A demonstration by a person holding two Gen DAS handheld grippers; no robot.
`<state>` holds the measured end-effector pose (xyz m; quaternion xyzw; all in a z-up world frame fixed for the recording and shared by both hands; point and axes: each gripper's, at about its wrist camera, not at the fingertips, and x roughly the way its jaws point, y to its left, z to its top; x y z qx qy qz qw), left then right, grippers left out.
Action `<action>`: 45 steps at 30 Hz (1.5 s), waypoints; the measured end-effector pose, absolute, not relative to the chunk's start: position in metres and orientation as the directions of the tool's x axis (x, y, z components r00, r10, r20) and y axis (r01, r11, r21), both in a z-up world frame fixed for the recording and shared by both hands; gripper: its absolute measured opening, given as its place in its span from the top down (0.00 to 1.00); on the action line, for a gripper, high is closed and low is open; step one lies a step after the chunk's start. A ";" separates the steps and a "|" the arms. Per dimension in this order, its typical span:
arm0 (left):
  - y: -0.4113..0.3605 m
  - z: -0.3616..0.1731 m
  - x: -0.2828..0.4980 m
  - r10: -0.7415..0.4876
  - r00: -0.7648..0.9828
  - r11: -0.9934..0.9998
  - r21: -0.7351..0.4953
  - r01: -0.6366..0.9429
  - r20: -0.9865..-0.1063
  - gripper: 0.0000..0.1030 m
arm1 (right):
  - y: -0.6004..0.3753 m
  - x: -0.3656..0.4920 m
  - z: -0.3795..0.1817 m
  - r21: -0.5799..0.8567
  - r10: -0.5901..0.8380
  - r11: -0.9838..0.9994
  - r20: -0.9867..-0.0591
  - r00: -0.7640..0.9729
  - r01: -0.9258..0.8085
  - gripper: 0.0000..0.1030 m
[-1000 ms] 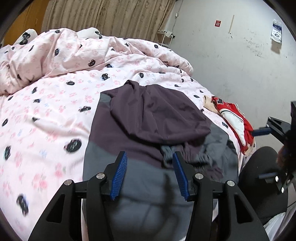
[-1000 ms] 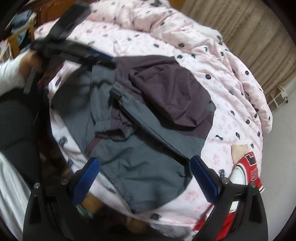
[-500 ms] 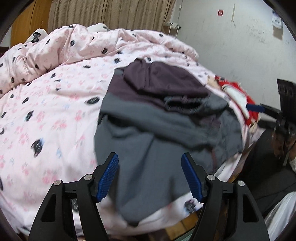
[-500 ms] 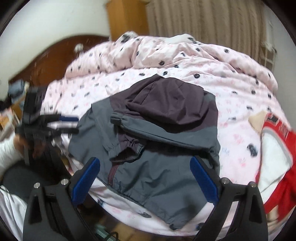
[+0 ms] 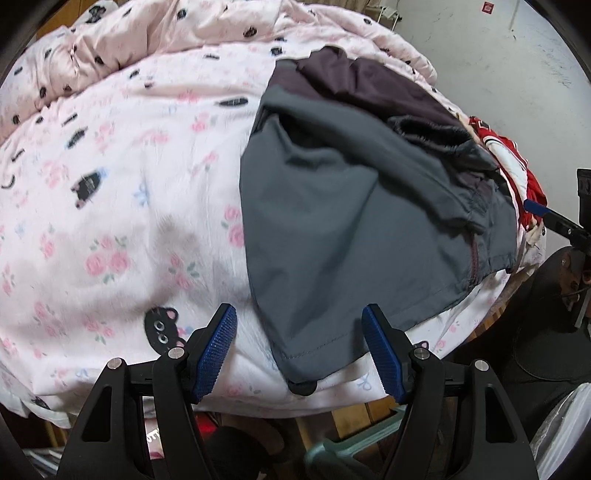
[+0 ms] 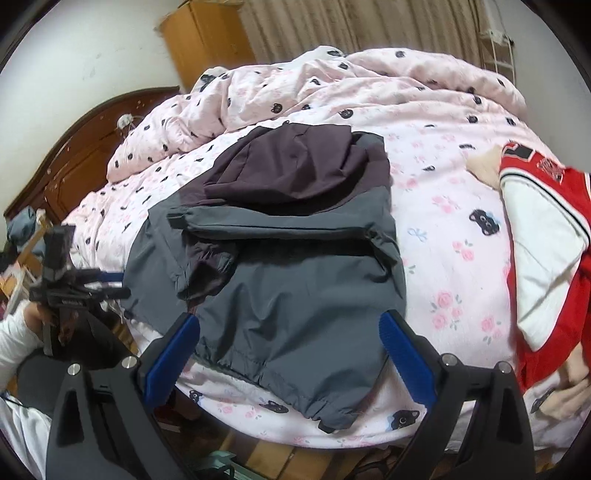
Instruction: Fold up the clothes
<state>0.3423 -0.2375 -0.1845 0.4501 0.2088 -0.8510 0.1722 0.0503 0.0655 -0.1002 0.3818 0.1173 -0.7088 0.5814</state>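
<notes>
White wall (image 6: pixel 74 55), beige curtains (image 6: pixel 369 26), wooden wardrobe (image 6: pixel 207 40), dark headboard (image 6: pixel 81 147).

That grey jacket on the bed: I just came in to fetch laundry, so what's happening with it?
A person is folding clothes with a handheld claw in each hand. The grey and purple jacket lies partly folded on the pink duvet, sleeves laid across its front. The left claw and right claw both hang open at the bed's near edge, holding nothing. A red and white jersey lies beside it.

jacket (image 6: pixel 295 280): matt smooth cloth | duvet cover (image 5: pixel 122 206): soft printed cloth | headboard (image 6: pixel 74 158): glossy wood | finger pads (image 5: pixel 218 350): ridged blue plastic
</notes>
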 end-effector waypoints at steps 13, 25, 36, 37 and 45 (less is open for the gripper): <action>-0.235 -0.197 0.337 -0.039 -0.548 -0.854 -0.256 0.452 -0.836 0.53 | 0.068 0.049 -0.100 0.319 -0.743 -0.292 -0.669 -0.004 0.902 0.04; -0.230 -0.174 0.349 -0.067 -0.599 -0.853 -0.265 0.449 -0.798 0.97 | 0.083 0.028 -0.114 0.406 -0.714 -0.361 -0.699 0.031 0.840 0.04; -0.232 -0.169 0.346 -0.083 -0.600 -0.846 -0.262 0.464 -0.795 0.98 | 0.079 0.005 -0.177 0.474 -0.545 -0.500 -0.823 0.163 0.725 0.43; -0.232 -0.170 0.345 -0.084 -0.598 -0.845 -0.261 0.466 -0.797 0.98 | 0.079 0.003 -0.180 0.483 -0.539 -0.505 -0.824 0.175 0.715 0.44; -0.233 -0.171 0.346 -0.068 -0.601 -0.834 -0.285 0.472 -0.797 0.98 | 0.075 0.013 -0.178 0.505 -0.537 -0.461 -0.814 0.224 0.730 0.83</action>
